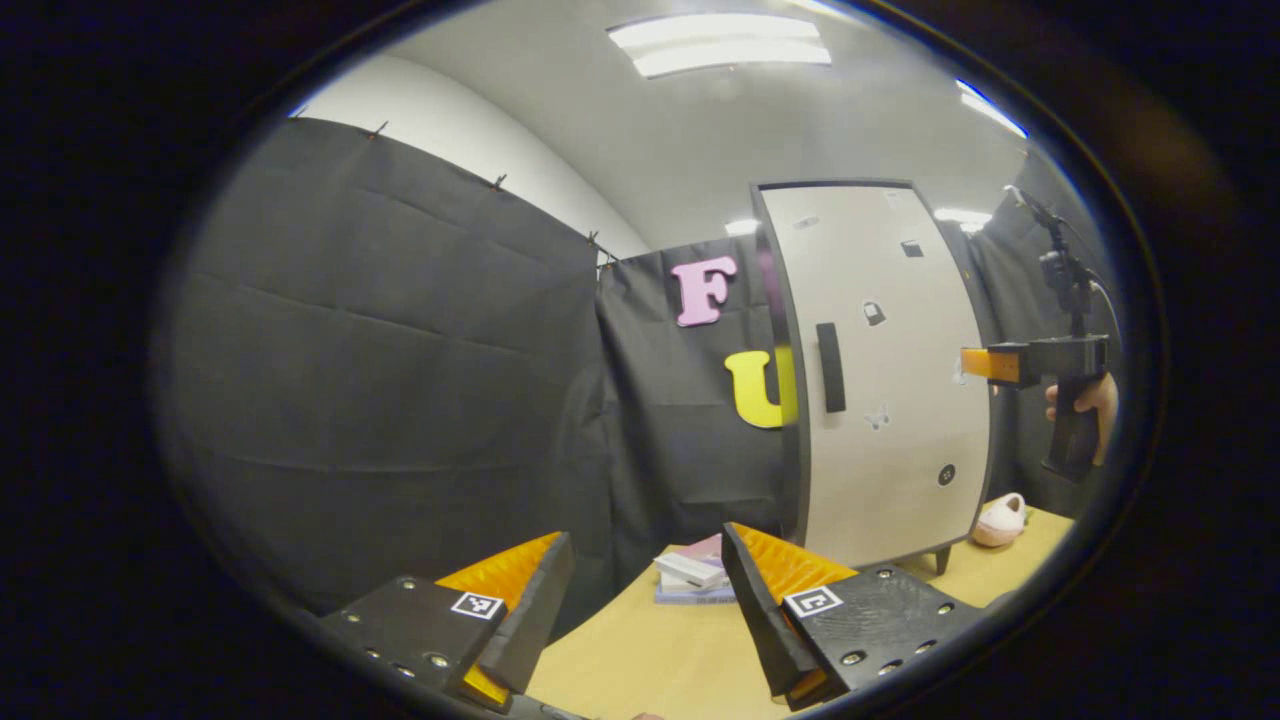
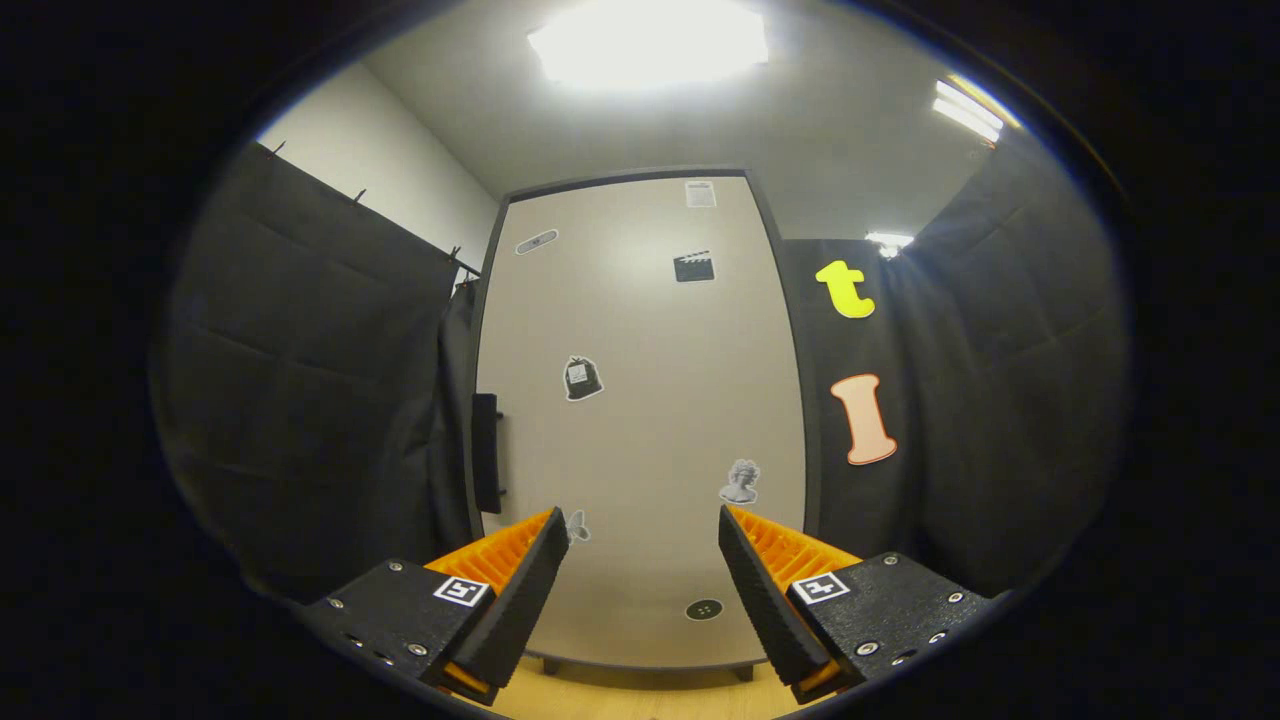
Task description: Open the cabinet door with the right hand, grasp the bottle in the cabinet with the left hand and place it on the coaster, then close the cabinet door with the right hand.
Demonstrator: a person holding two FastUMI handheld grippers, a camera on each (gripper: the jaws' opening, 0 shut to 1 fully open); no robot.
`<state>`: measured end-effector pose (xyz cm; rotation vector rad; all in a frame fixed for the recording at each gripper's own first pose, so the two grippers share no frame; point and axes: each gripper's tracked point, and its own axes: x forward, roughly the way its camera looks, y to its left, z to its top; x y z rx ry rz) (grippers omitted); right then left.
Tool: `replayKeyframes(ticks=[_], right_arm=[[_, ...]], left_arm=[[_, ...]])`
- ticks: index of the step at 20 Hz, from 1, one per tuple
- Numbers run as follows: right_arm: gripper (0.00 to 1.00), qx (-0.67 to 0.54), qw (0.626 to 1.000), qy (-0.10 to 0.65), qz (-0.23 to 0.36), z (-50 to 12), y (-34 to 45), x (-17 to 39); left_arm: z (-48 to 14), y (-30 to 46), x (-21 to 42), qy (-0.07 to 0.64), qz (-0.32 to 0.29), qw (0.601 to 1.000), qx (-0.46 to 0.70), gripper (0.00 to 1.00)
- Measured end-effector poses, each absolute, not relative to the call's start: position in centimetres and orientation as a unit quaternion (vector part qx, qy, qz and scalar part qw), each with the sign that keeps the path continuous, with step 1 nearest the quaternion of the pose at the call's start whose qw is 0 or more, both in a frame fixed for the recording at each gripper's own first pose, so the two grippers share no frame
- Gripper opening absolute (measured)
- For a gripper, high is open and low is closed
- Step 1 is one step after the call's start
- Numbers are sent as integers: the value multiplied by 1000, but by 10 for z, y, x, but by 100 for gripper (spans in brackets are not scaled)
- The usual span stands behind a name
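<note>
A tall pale cabinet stands on the wooden table with its door shut, so its inside is hidden. A dark vertical handle sits on the door's left edge. My left gripper is open and empty, low over the table and well short of the cabinet. A hand holds my right gripper in front of the door's right part. In the right gripper view the door is straight ahead. Its handle lies up and left of my open, empty right gripper.
A small stack of flat books or boxes lies on the table left of the cabinet's foot. A pink and white soft object rests to the cabinet's right. Black cloth walls close in behind and on both sides. Small stickers dot the door.
</note>
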<state>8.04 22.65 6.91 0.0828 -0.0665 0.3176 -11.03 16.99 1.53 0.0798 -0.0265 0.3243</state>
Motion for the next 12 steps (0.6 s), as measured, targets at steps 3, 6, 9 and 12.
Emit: replayKeyframes(ticks=[3,6,9,12], right_arm=[[94,44,984,-35,168,75,251,87],[94,45,983,-30,177,76,276,97],[94,43,982,-22,184,74,300,107],[94,38,981,-21,189,74,323,117]], left_arm=[[15,188,-121,-11,179,983,41,86],[13,206,-134,-10,196,980,43,86],[14,225,-147,-10,211,976,44,89],[12,241,-157,-7,225,973,44,86]])
